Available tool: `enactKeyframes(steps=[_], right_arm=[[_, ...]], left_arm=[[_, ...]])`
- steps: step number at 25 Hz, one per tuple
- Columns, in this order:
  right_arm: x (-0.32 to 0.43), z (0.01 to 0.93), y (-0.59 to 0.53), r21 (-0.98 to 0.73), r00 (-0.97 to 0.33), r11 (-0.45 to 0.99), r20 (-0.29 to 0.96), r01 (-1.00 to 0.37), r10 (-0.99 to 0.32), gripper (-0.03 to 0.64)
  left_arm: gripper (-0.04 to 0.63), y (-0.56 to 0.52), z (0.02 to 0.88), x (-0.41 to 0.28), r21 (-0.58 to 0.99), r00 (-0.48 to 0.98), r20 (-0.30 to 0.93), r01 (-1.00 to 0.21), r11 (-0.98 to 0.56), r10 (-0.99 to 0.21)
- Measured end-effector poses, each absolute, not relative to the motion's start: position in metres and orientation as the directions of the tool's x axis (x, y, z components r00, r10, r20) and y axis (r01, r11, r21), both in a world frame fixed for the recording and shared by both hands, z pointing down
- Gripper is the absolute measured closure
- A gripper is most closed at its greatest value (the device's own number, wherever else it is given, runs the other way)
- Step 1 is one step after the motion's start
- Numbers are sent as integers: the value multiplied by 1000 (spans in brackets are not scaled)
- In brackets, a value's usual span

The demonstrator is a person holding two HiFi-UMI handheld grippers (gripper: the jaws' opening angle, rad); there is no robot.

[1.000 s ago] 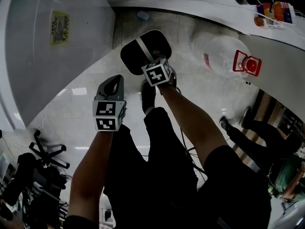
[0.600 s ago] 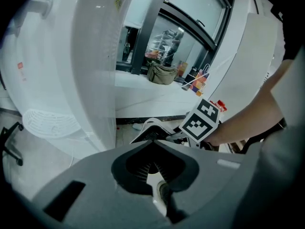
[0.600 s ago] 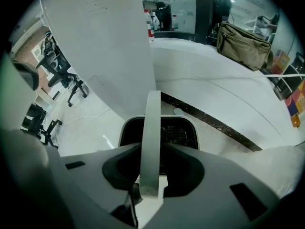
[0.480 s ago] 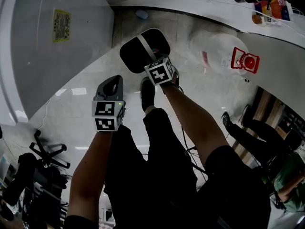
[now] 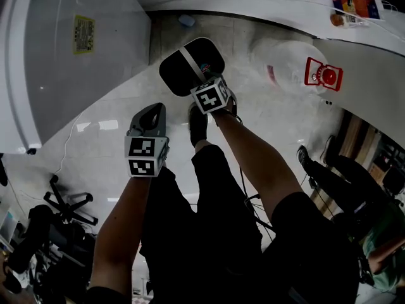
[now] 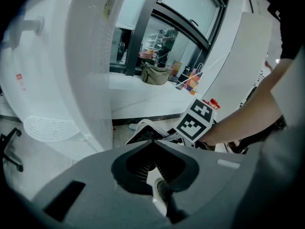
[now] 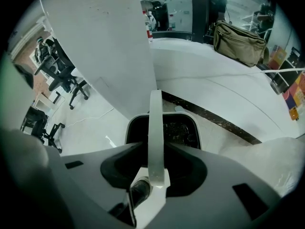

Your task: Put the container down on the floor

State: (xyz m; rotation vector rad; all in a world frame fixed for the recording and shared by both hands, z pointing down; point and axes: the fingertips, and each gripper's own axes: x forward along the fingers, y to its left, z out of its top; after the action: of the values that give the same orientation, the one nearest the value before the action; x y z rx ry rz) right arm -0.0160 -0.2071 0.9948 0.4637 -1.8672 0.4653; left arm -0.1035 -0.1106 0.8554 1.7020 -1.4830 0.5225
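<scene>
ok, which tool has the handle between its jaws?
Right tool: the white handle of the container runs between its jaws, which just opened further. Left tool holds nothing.

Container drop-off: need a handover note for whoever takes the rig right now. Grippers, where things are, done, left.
Right gripper: jaws have just been opening. The container's white handle stands upright between them, and the pads look eased off it.
Left gripper: shut, empty, held to the side above the floor.
Container: black, looks set on the floor by the base of the white counter.
Done: container lowered, as far as the views tell.
Left: lift the right gripper clear of the handle.
</scene>
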Motion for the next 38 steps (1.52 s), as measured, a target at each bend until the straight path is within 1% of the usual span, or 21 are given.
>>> enactKeyframes(steps=[2, 8, 12, 16, 19, 20, 22, 27, 29, 31, 34, 38], right_arm=[[-13, 996, -203, -104, -319, 842, 944, -529, -84, 491], [-5, 981, -196, -119, -341, 831, 936, -543, -88, 439], [1, 956, -199, -117, -347, 815, 931, -568, -109, 436], [10, 928, -193, -122, -345, 818, 933, -562, -98, 436], [15, 900, -190, -147, -372, 792, 922, -593, -108, 436], [15, 889, -188, -158, -386, 785, 916, -598, -110, 442], [14, 866, -186, -168, -408, 783, 905, -599, -118, 485], [16, 811, -184, -187, -458, 772, 876, -607, -148, 492], [13, 788, -186, -175, -472, 775, 864, -607, -174, 517], [9, 762, -188, -169, -494, 777, 846, -607, -202, 569], [4, 726, -184, -194, -530, 769, 821, -609, -213, 569], [-4, 677, -181, -225, -584, 765, 778, -604, -232, 583]], left_arm=[[586, -108, 853, -103, 297, 229, 743, -955, 4, -629], [586, -102, 844, -106, 295, 222, 752, -955, 15, -620], [586, -105, 822, -107, 294, 235, 742, -956, -11, -628], [586, -106, 793, -105, 311, 263, 712, -949, -43, -651], [586, -107, 769, -106, 312, 266, 697, -949, -53, -666], [586, -107, 760, -107, 313, 268, 691, -948, -56, -672], [586, -107, 741, -107, 326, 277, 676, -944, -61, -683], [586, -105, 690, -97, 326, 314, 632, -937, -125, -708], [586, -106, 675, -98, 327, 315, 620, -936, -128, -719], [586, -106, 663, -101, 336, 310, 615, -935, -114, -725], [586, -102, 641, -103, 354, 297, 603, -931, -86, -741], [586, -99, 603, -101, 345, 310, 574, -931, -119, -758]])
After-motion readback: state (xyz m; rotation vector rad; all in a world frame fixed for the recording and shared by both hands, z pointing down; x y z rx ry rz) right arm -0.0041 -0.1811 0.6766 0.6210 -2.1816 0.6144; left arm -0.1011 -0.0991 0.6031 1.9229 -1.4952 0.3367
